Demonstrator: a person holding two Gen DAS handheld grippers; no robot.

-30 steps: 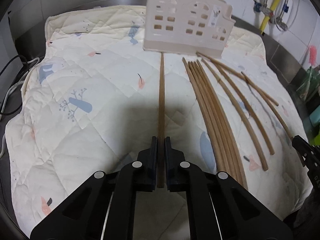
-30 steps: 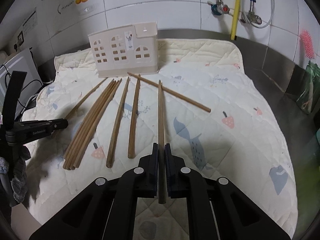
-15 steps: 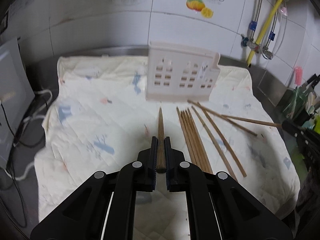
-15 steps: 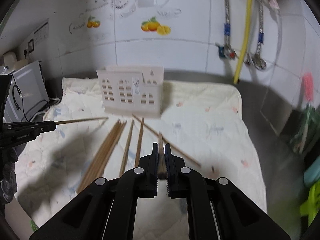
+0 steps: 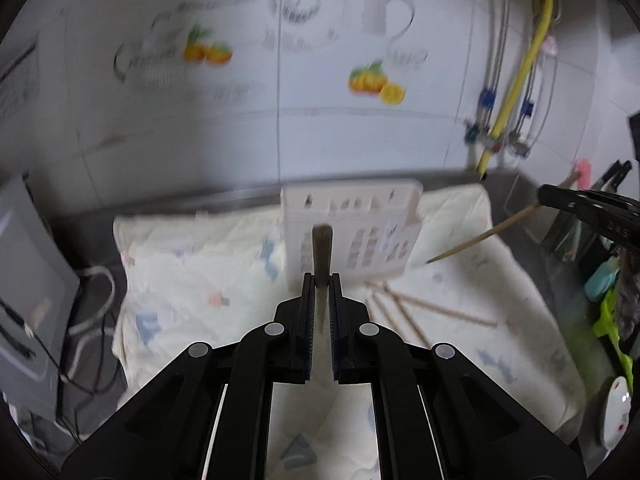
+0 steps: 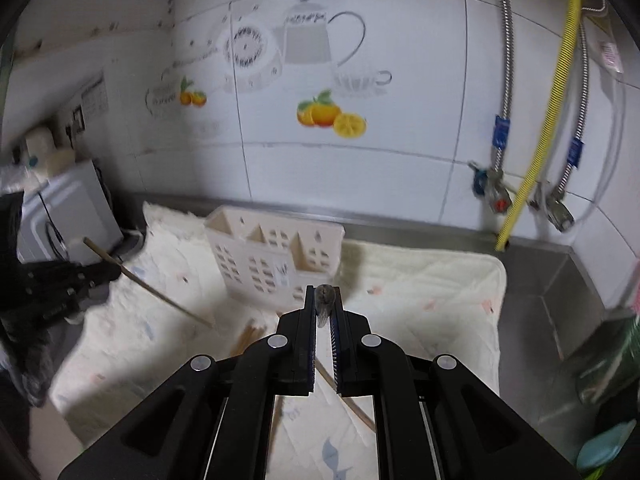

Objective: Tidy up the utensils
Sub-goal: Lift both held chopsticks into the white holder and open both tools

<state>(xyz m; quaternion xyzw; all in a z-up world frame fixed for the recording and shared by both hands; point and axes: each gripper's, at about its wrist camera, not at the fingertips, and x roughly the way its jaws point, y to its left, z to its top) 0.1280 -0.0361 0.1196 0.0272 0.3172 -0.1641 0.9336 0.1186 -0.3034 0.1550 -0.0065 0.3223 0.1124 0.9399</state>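
Left gripper (image 5: 320, 280) and right gripper (image 6: 323, 294) each clamp a chopstick (image 5: 322, 248), raised off the quilt (image 6: 420, 280) since earlier; holder (image 6: 276, 256) rim unobstructed ahead

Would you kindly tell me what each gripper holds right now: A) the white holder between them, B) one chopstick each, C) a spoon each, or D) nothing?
B: the left gripper and right gripper are each shut on a chopstick, seen end-on in front of the white holder.

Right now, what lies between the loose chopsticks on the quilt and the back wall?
The white utensil holder stands there, upright on the quilt, behind the loose chopsticks. The left wrist view shows it best; the right wrist view confirms it.
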